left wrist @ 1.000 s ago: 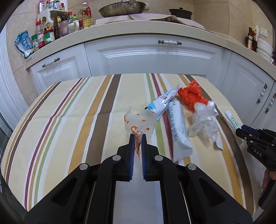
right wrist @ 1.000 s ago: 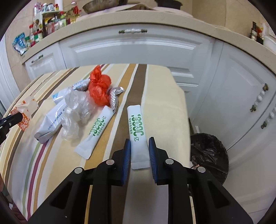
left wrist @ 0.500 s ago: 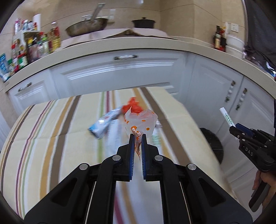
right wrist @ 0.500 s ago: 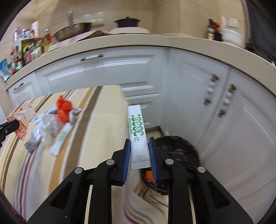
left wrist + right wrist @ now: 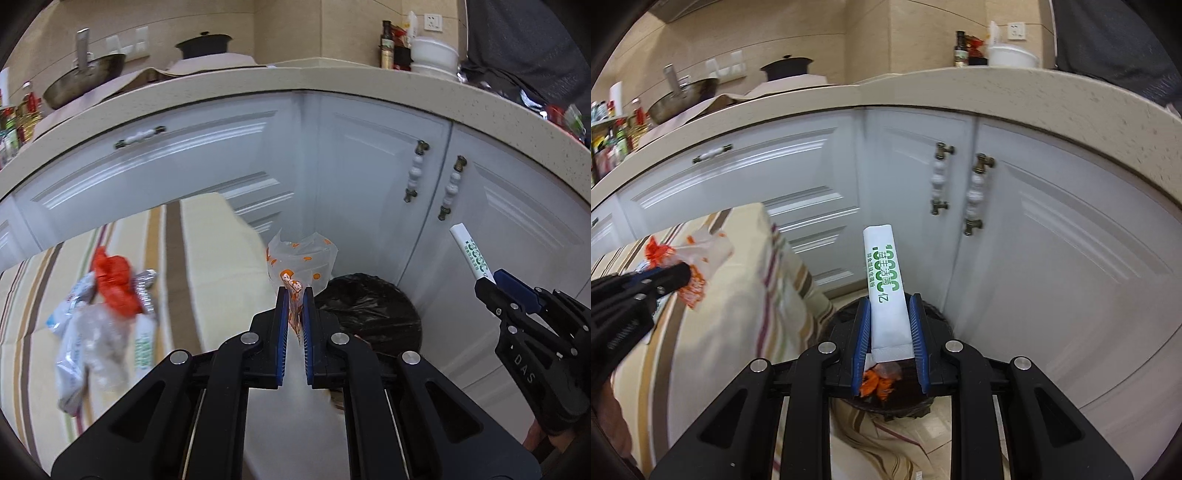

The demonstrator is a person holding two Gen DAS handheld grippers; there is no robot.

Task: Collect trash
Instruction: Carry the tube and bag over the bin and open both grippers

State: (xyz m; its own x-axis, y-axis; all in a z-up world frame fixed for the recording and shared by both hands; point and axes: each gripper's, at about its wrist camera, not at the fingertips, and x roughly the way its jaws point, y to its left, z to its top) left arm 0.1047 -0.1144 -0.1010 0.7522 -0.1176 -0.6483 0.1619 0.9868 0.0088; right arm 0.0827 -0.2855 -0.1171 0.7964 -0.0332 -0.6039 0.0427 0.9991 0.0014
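In the left wrist view, the left gripper [image 5: 294, 295] sits at lower centre with its blue-padded fingers pinched tight on a thin clear wrapper [image 5: 301, 264] printed with orange dots. The wrapper's twisted, narrow end is caught between the pads, and its wide crumpled end fans upward and slightly right, so its long axis runs nearly straight up the frame. Just behind it, right of centre, is the black-lined trash bin [image 5: 373, 314] on the floor, against white cabinet doors [image 5: 388, 177]. At the left, on the striped tablecloth [image 5: 207, 258], lies a blurred pile: a crumpled red bag [image 5: 114, 284], a clear plastic bag [image 5: 88, 339] and a white packet with green print [image 5: 142, 343]. At the right edge, the right gripper [image 5: 487, 282] holds a white stick sachet [image 5: 469, 254] that points up and to the left.

In the right wrist view, the right gripper [image 5: 889, 312] at lower centre is clamped on that sachet [image 5: 886, 284] by its lower part. The sachet stands almost upright, leaning slightly left, its long axis along the fingers and its green lettering running lengthwise. Directly below and behind the fingers is the bin [image 5: 938, 314], with orange scraps [image 5: 875, 382] showing inside. At the left edge, the left gripper [image 5: 685, 275] carries the dotted wrapper [image 5: 705, 254] beside the tablecloth's [image 5: 750, 302] hanging corner.
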